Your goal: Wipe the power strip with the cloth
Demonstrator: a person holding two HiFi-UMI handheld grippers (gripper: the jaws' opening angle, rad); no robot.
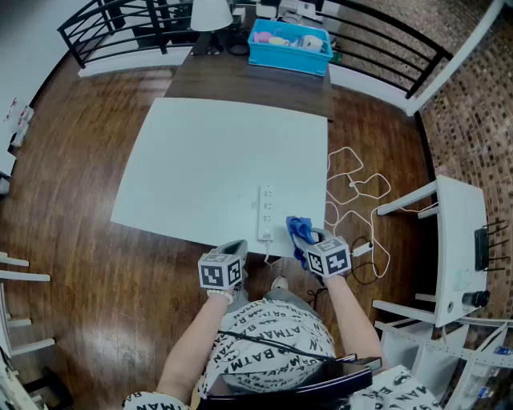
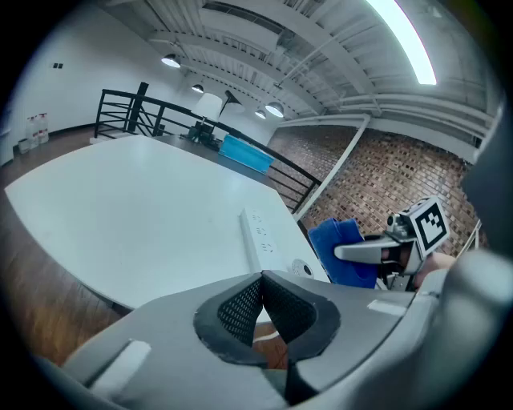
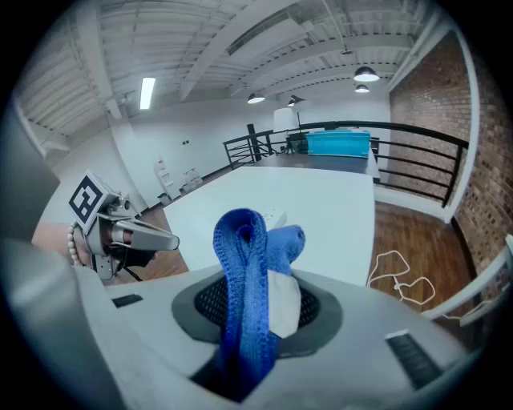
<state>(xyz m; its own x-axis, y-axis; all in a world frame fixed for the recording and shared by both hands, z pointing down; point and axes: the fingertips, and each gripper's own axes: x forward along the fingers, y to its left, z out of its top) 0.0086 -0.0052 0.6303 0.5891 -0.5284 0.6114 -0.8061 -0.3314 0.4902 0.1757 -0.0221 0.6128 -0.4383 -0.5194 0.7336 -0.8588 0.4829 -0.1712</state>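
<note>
A white power strip [image 1: 265, 212] lies lengthwise near the front edge of the white table [image 1: 200, 160]; it also shows in the left gripper view [image 2: 258, 238]. My right gripper [image 1: 305, 237] is shut on a blue cloth [image 1: 299, 230], held just right of the strip's near end. In the right gripper view the cloth [image 3: 247, 272] stands folded between the jaws. My left gripper [image 1: 233, 250] hovers at the table's front edge, left of the strip, jaws closed together with nothing between them [image 2: 260, 308].
A white cord [image 1: 353, 192] loops over the wooden floor right of the table. A blue bin [image 1: 290, 44] sits on a dark table behind. A white shelf unit [image 1: 457, 248] stands at the right. Black railings [image 1: 120, 24] ring the far side.
</note>
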